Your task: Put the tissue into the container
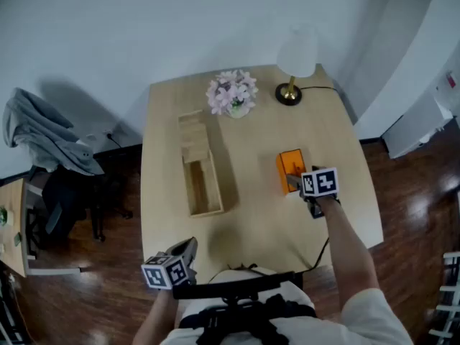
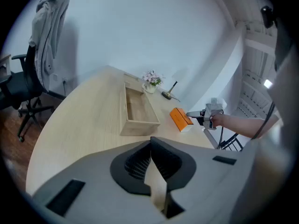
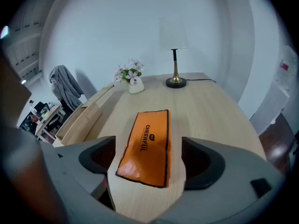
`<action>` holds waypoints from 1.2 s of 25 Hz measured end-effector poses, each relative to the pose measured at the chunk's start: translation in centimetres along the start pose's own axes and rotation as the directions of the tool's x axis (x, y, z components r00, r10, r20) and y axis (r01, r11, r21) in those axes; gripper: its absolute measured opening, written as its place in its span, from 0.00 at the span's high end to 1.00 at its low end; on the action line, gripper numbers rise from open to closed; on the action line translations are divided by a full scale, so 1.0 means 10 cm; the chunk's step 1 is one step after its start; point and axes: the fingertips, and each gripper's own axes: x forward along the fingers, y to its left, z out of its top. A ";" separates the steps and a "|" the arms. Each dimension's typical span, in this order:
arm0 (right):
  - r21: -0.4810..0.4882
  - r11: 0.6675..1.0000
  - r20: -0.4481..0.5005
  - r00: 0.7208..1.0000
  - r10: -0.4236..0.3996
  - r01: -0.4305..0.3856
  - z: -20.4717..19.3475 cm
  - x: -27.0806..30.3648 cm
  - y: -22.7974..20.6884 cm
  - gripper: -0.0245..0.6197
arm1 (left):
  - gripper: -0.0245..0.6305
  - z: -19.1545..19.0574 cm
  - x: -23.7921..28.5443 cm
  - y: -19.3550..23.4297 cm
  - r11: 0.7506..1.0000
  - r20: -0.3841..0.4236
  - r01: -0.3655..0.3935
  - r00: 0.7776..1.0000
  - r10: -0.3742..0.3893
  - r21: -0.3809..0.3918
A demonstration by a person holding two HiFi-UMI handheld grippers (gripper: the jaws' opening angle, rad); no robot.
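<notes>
The left hand-held gripper (image 1: 188, 247) hangs at the near left edge of the bench (image 1: 251, 225), tilted down toward the top. Its jaws are pressed together at the tips with nothing between them.

Farther in, on the right side of the bench, the right hand-held gripper (image 1: 293, 182) points steeply down. Its jaws are spread wide. The tissue pack (image 3: 145, 139), orange with a dark border, lies flat on the bench between them. There is a sliver of bare bench between the pack and the right jaw. The pack's left edge runs close to the left jaw, and I cannot tell whether they touch. The pack is not lifted.

The box (image 1: 207, 211), a long open wooden one, sits left of the pack and well apart from it, running near to far along the middle of the bench. Its near half is open. Its far half holds something wooden that I cannot make out.

At the far edge stands a small pot of pale flowers (image 1: 231, 92), just beyond the box's far end. To its right is a lamp (image 1: 296, 52) with a white shade and a brass foot.

Off the bench to the left, a dark chair (image 1: 65, 192) stands on the wood floor with a grey garment (image 1: 43, 131) draped over its back.
</notes>
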 end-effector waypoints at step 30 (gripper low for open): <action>0.055 0.996 0.010 0.997 -0.072 0.071 -0.14 0.02 -0.01 0.45 | 0.97 0.14 -0.02 -0.26 0.995 -0.001 0.065 0.998 -0.065 0.070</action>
